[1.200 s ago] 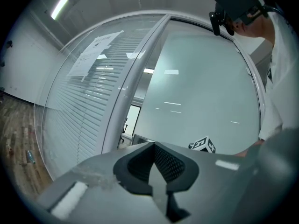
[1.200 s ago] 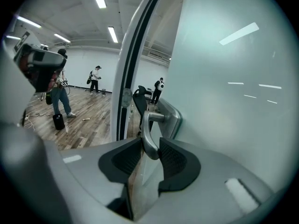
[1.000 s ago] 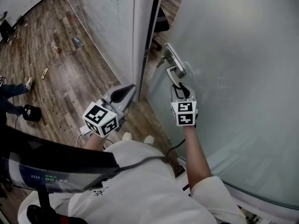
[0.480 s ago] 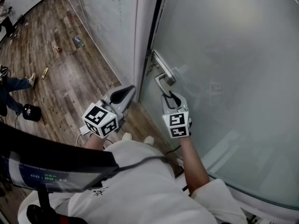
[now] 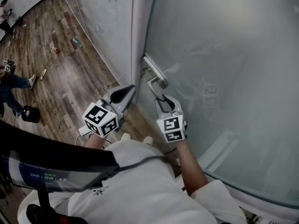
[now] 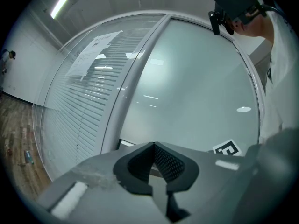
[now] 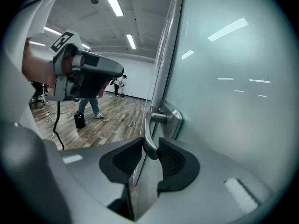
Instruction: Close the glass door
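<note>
The frosted glass door (image 5: 224, 55) fills the right of the head view, and its left edge lies at the grey door frame (image 5: 139, 31) with no dark gap showing. A curved metal lever handle (image 5: 152, 82) sticks out near that edge. My right gripper (image 5: 163, 99) is shut on the handle (image 7: 148, 134), which runs down between the two black pads of the right gripper (image 7: 150, 155). My left gripper (image 5: 124, 93) hangs just left of the frame's foot. In its own view the left gripper (image 6: 153, 157) is shut on nothing and points at the door (image 6: 201, 92).
A glass partition with blinds (image 5: 100, 13) runs left of the frame and carries a paper notice (image 6: 93, 52). Beyond it is wood floor (image 5: 60, 73) with small litter and a black bag (image 5: 29, 112). People stand far off in the room (image 7: 88, 104).
The door has swung left up to the frame, and the dark opening with the chair behind it is gone. My right gripper moved left with the handle. The left gripper stayed put.
</note>
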Demonstrator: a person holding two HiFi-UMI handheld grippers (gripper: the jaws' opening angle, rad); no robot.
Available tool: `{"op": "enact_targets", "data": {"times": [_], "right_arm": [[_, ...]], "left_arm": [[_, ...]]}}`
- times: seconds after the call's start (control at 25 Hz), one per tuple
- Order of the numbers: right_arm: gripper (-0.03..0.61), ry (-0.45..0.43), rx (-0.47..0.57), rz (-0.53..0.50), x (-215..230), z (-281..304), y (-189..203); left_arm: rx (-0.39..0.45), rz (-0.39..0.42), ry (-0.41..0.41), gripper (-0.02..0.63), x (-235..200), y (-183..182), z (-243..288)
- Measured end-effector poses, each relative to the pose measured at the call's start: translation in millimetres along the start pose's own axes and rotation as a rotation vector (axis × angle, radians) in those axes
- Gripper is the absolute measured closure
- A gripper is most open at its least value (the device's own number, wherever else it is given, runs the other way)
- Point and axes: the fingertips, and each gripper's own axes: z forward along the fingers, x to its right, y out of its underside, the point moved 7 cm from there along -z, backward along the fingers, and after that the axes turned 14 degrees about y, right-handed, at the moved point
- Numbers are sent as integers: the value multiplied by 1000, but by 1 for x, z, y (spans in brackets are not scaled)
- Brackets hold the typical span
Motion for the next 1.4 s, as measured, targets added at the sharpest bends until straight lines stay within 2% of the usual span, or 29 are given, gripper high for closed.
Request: {"op": "enact_targets", "data": {"times": [0.4,0.56,0.72,0.8,0.92,1.12,1.4], "right_arm": [[452,42,-11,6,-1,-7,-6],[440,102,5,-4,-6,-18,-15],[452,114,84,104,2,-41,-34],[520,101,118,187,9,-54,-38],[557,86,158,237,13,-71,-41],[569,34,191,356,13,-89,-43],[571,47,182,389,11,-90,-41]], "left_arm": [[8,2,-1,612,3,-7,3],[19,9,6,612,5,-10,0],[22,13,5,612,5,-15,0],[21,13,7,612,8,-15,3],[20,9,17,612,13,-13,4],[13,6,44,612,25,-8,6],[5,9,60,612,27,-5,0]]}}
